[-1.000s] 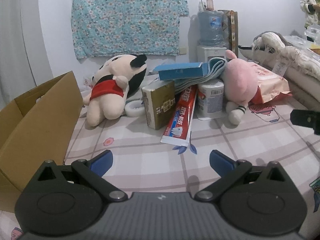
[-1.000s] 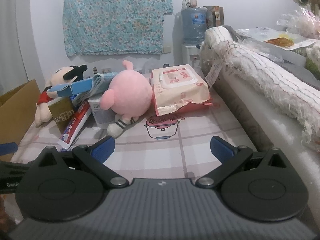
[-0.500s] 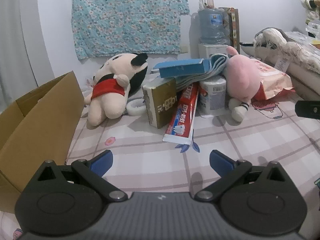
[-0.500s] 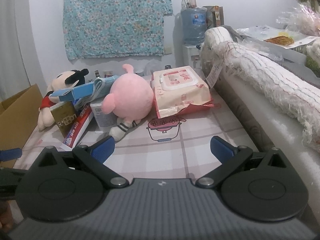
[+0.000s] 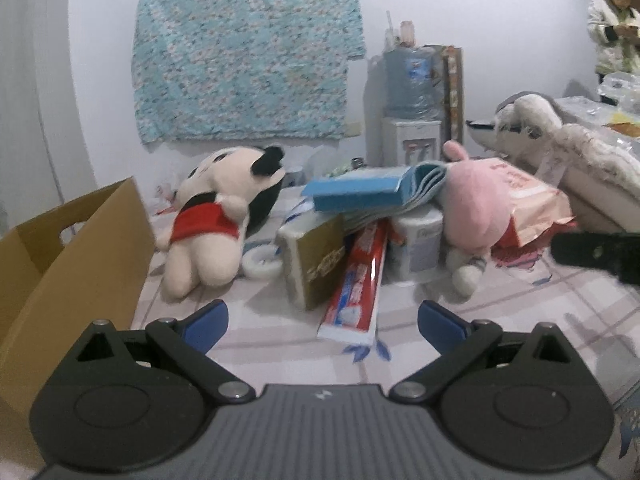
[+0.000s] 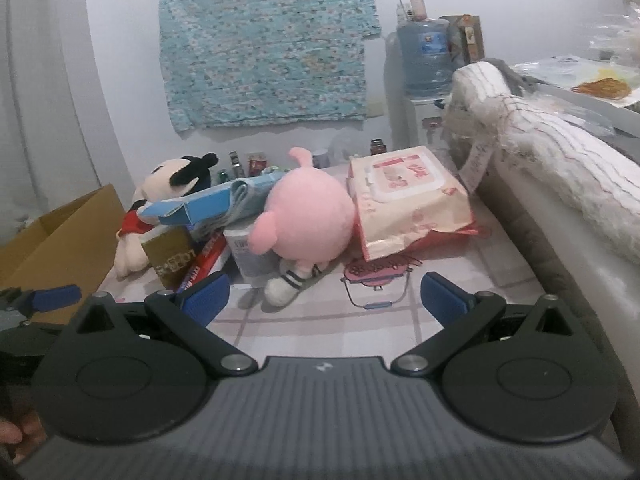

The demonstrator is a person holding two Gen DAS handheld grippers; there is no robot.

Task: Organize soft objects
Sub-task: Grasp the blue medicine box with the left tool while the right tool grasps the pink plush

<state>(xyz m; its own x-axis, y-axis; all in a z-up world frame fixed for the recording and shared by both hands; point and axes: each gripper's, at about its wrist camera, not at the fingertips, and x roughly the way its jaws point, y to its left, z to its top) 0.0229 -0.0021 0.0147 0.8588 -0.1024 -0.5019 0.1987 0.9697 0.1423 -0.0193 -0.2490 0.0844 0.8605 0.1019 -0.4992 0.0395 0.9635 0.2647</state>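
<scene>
Pink plush pig (image 6: pixel 306 216), round-bodied w/ striped feet, lies mid-table against wipes pack (image 6: pixel 404 196); mouse plush (image 5: pixel 216 220) in red top sits by cardboard box (image 5: pixel 76 248). Your left gripper (image 5: pixel 322 320) & right gripper (image 6: pixel 324 294): both spread wide, empty.

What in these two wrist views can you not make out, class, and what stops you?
- Brown cardboard box: inside hidden by its own wall, left view.
- Pink round plush toy: face turned away, both views.
- White paper roll: label blurred, partly behind the plush.
- Small bottles by the wall: too small, right view.
</scene>
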